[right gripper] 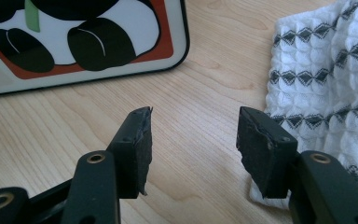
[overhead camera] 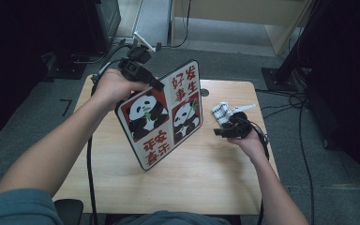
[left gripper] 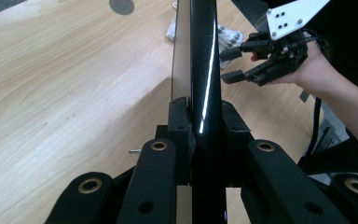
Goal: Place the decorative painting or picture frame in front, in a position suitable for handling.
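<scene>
- Gripping the panda board [overhead camera: 161, 115] by its upper left edge, the left gripper [overhead camera: 155, 84] has both jaws clamped on it; the left gripper view shows the pads pressed against either face of the thin black-edged panel [left gripper: 201, 70].
- Board position: held tilted above the wooden table [overhead camera: 206, 178], its lower corner close to or on the tabletop near the table's middle; contact cannot be confirmed. Printed face, with two pandas and red characters, is turned toward the person.
- Left hand [overhead camera: 110, 86] wraps the gripper body at the table's far left corner, forearm entering from bottom left.
- White patterned cloth [overhead camera: 221, 112] lies on the table, right of the board and apart from it.
- Right gripper [overhead camera: 220, 131] sits just beside the cloth, low over the table; in the right gripper view its jaws stand apart with only bare wood between them, the cloth [right gripper: 326, 70] touching the outer side of one jaw.
- Right hand [overhead camera: 251, 140] holds that gripper at the table's right side.
</scene>
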`<act>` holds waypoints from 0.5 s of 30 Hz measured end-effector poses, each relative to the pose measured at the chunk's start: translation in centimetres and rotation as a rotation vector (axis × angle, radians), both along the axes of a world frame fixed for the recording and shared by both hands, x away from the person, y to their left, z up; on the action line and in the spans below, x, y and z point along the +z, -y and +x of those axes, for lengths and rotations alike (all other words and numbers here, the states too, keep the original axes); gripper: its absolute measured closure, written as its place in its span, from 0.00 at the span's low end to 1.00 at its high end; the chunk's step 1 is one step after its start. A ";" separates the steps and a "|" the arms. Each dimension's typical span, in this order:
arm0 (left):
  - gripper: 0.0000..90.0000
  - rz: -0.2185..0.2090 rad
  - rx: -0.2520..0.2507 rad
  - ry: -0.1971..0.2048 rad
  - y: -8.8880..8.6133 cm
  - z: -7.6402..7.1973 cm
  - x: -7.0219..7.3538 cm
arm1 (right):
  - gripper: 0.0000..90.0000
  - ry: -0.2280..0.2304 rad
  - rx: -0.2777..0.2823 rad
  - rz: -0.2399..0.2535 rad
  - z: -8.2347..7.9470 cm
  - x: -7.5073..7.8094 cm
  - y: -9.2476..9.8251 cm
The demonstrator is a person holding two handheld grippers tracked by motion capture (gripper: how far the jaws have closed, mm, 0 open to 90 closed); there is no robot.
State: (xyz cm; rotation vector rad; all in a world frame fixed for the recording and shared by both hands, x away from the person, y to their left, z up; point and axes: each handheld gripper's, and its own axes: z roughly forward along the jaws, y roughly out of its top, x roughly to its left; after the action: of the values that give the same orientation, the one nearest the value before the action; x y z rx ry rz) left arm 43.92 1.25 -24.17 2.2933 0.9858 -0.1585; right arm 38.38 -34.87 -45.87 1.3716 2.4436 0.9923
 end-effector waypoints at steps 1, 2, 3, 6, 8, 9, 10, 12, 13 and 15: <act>0.88 -0.003 0.002 0.001 0.0 0.0 -0.1 | 0.52 0.000 -0.001 0.000 0.0 0.0 0.0; 0.88 -0.005 0.001 0.001 0.0 0.0 -0.1 | 0.52 0.000 -0.001 0.000 0.0 0.0 0.0; 0.88 -0.004 0.002 0.004 0.0 0.0 -0.1 | 0.52 0.000 -0.001 -0.001 0.0 0.0 0.0; 0.88 0.000 0.001 0.011 0.0 -0.1 -0.1 | 0.52 0.001 0.000 -0.003 0.0 0.0 0.0; 0.88 0.001 -0.005 0.012 0.0 -0.1 -0.1 | 0.52 -0.007 -0.006 0.001 0.0 0.0 0.1; 0.88 0.003 -0.004 0.011 -0.1 0.0 -0.1 | 0.52 -0.002 -0.004 0.001 0.0 0.0 0.1; 0.88 0.000 -0.003 0.005 -0.1 0.1 -0.2 | 0.52 -0.002 -0.005 0.001 0.0 -0.1 0.2; 0.88 0.002 -0.001 0.006 -0.2 0.2 -0.2 | 0.52 -0.005 -0.011 0.001 0.0 0.0 0.2; 0.87 -0.001 0.002 0.000 -0.2 0.2 -0.3 | 0.52 -0.005 -0.011 -0.001 -0.1 0.0 0.3; 0.87 0.003 0.004 -0.001 -0.3 0.3 -0.3 | 0.52 -0.004 -0.012 0.001 -0.1 0.0 0.3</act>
State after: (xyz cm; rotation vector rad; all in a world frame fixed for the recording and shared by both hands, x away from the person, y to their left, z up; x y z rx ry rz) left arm 44.23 1.53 -24.48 2.2941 0.9917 -0.1559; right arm 38.30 -35.17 -45.88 1.3880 2.4349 0.9889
